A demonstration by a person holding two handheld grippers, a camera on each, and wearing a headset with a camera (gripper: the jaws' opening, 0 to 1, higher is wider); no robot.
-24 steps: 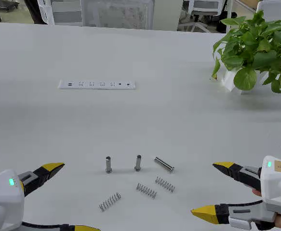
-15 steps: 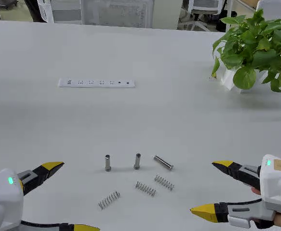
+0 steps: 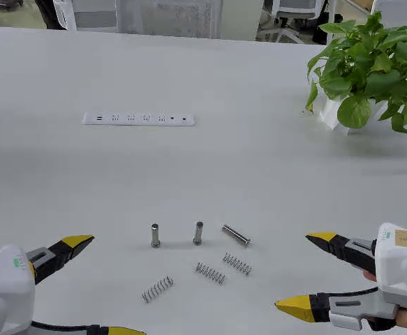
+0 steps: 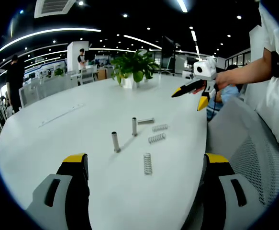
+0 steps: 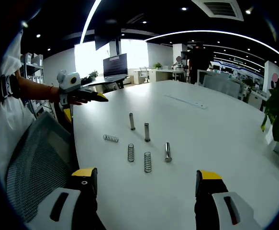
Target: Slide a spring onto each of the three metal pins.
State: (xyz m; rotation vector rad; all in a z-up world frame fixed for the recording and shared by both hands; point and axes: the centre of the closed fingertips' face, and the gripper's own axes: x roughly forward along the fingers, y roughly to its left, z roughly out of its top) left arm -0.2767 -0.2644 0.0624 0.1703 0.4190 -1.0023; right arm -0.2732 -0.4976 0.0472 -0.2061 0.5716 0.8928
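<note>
I have both jaws spread wide, holding nothing: left gripper [image 3: 102, 286] and right gripper [image 3: 302, 272] flank the parts near the bench [image 3: 203, 167] near edge. Upright pin [image 3: 155, 234], second upright pin [image 3: 198, 232], third pin lying flat [image 3: 236, 234]. Three springs [image 3: 210, 273] lie loose just in front. They look light, squashy and prone to roll. I'd pinch gently across the coils near one end, bore free.

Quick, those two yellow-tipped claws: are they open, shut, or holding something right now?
Left gripper: open, holding nothing.
Right gripper: open, holding nothing.
</note>
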